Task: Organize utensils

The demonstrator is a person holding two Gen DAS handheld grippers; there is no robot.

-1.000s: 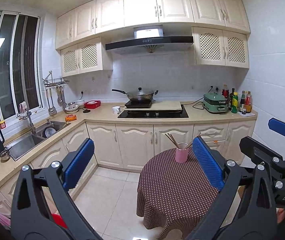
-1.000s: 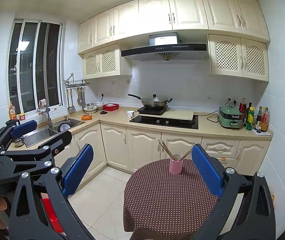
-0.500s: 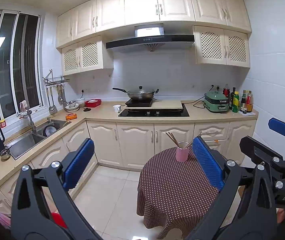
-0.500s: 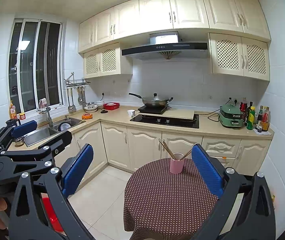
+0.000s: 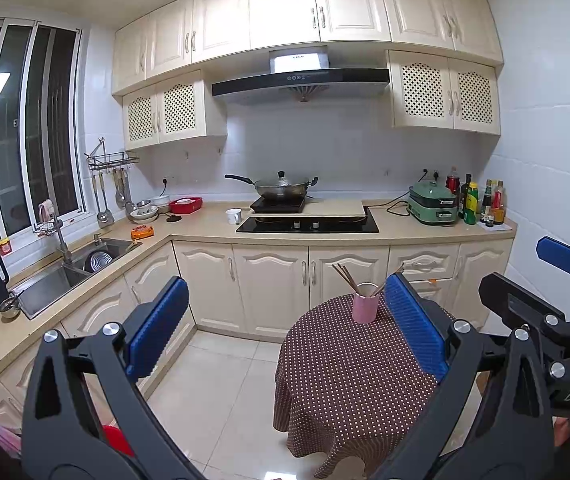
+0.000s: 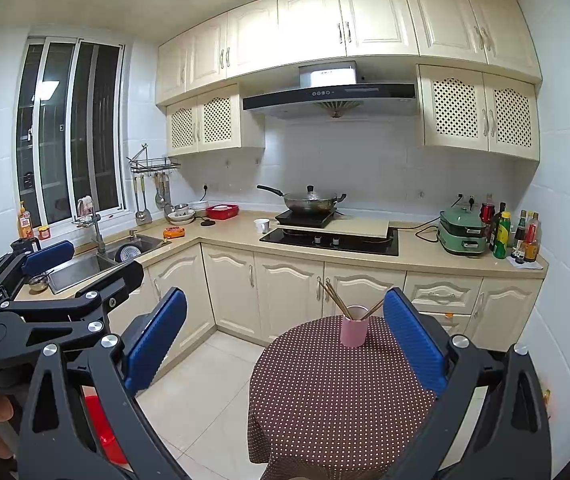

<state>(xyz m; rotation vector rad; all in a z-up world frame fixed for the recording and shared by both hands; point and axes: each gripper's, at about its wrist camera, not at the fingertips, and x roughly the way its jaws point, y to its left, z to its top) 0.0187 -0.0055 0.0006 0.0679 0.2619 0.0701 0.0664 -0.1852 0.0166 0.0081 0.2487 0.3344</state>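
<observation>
Both wrist views face the table point(image 5: 349, 376) from afar.

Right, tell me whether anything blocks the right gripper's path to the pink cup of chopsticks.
Nothing visible does. The right gripper is open and well short of the pink cup, with only bare dotted tablecloth between them; the chopsticks lean out of the cup.

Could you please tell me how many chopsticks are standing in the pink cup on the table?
About 4, all in the pink cup: roughly three chopsticks lean left in a tight bundle, one leans right. The bundle may hide more.
</observation>
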